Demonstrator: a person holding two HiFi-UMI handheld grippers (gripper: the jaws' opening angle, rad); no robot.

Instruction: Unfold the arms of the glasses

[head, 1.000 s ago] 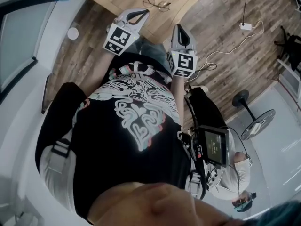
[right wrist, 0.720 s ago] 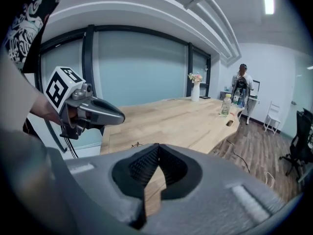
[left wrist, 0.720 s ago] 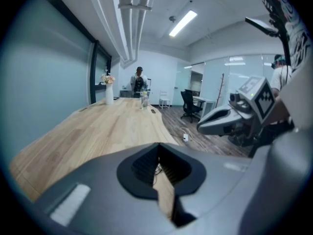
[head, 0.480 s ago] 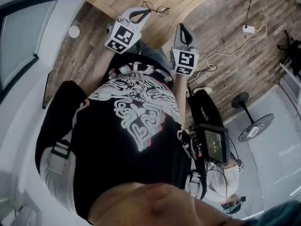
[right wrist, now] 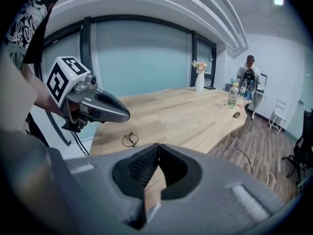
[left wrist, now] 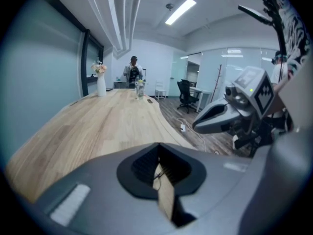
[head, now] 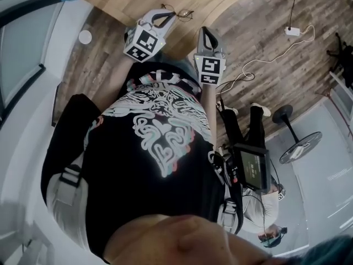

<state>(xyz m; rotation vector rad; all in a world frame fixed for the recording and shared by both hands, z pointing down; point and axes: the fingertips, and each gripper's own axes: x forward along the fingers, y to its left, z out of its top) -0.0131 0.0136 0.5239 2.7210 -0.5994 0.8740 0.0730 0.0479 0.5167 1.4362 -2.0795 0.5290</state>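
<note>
Task status: not started. The glasses (right wrist: 129,139) lie on the table (right wrist: 195,111), untouched by either claw. No arm is seen swung out, so the whole unfolding is judged outstanding. The left claw (head: 167,15) has its jaws pressed together at the tips and grips nothing; only bare tabletop and a thin dark line, too small to identify, show through the gap behind the tips. The right claw (right wrist: 157,146) likewise has its jaws pressed together and is empty. From the right claw, the glasses sit ahead and slightly left of the tips, well apart from them, and just below and beyond the left claw's tips. From the head, the left claw's tips are just beside the frame, and contact cannot be confirmed. Limits of view: the glasses are small and thin in every view, so the arms' folded or open state cannot be read directly. The left claw view does not show them clearly, and the head view partly cuts them off behind the left claw.
</note>
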